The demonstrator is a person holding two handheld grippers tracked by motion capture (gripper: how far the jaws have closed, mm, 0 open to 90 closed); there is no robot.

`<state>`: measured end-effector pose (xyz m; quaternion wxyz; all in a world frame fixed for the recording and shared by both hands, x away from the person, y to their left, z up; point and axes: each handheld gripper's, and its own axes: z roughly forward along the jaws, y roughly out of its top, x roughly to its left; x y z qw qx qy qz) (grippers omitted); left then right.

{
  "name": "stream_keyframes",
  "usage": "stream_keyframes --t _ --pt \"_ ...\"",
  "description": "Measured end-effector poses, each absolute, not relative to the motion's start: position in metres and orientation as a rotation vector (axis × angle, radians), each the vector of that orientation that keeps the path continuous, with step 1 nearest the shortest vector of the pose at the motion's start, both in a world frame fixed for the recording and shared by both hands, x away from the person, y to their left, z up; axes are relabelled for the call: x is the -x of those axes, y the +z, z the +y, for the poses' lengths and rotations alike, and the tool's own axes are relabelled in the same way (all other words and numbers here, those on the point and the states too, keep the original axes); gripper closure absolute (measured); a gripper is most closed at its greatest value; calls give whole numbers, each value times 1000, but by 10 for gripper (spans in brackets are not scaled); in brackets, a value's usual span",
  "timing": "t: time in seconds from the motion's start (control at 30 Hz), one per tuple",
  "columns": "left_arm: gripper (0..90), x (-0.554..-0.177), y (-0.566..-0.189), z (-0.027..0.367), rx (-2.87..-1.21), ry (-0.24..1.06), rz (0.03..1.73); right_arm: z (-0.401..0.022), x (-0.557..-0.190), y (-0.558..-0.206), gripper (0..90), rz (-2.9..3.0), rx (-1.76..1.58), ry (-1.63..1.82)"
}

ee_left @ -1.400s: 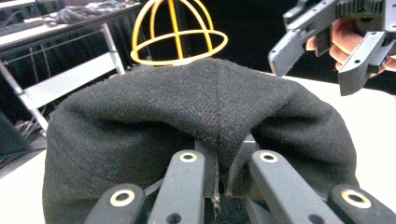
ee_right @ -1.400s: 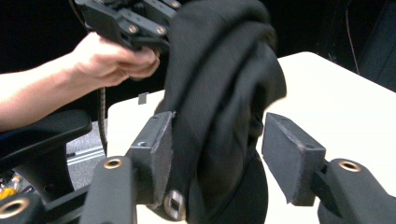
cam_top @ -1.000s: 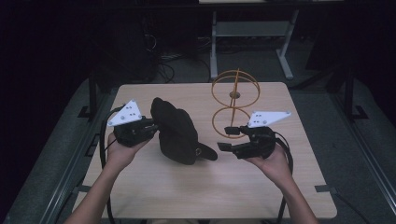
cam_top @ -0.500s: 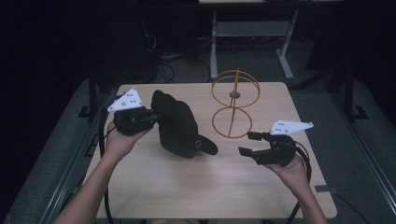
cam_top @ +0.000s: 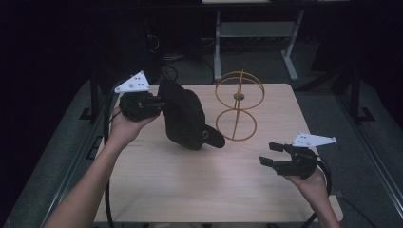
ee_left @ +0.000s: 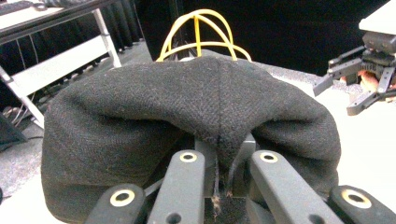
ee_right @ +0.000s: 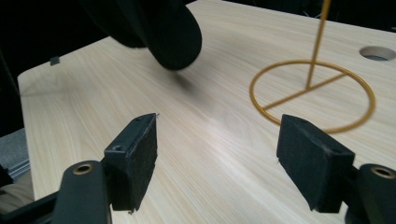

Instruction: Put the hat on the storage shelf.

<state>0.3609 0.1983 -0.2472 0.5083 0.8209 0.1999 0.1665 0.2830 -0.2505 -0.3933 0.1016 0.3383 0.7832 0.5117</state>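
Dim room, pale wooden bench (cam_top: pixel 190 190): left gripper (ee_left: pixel 219 186) pinches the soft, floppy black cap (cam_top: pixel 183 116) at its seam; right gripper (cam_top: pixel 275 159) fingers apart, empty.

In the left gripper view the black cap (ee_left: pixel 196 135) covers most of the yellow wire stand (ee_left: pixel 201 32), leaving its top arcs in sight, and hides the jaw tips of the left gripper (ee_left: pixel 219 186) under a fold of cloth; in the right gripper view the cap (ee_right: pixel 154 28) is cut by the top edge and blurred; the stand's upright (ee_right: pixel 317 42) leaves the top edge too.
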Motion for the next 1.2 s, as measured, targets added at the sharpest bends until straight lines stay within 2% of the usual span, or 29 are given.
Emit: stream_keyframes --t 0.73,1.2 --pt "861 -402 -200 146 -2038 383 402 -290 -280 -402 276 2195 -1100 1524" --pt "861 -436 -175 101 -2055 346 372 -297 -284 -407 275 2177 -1134 1520"
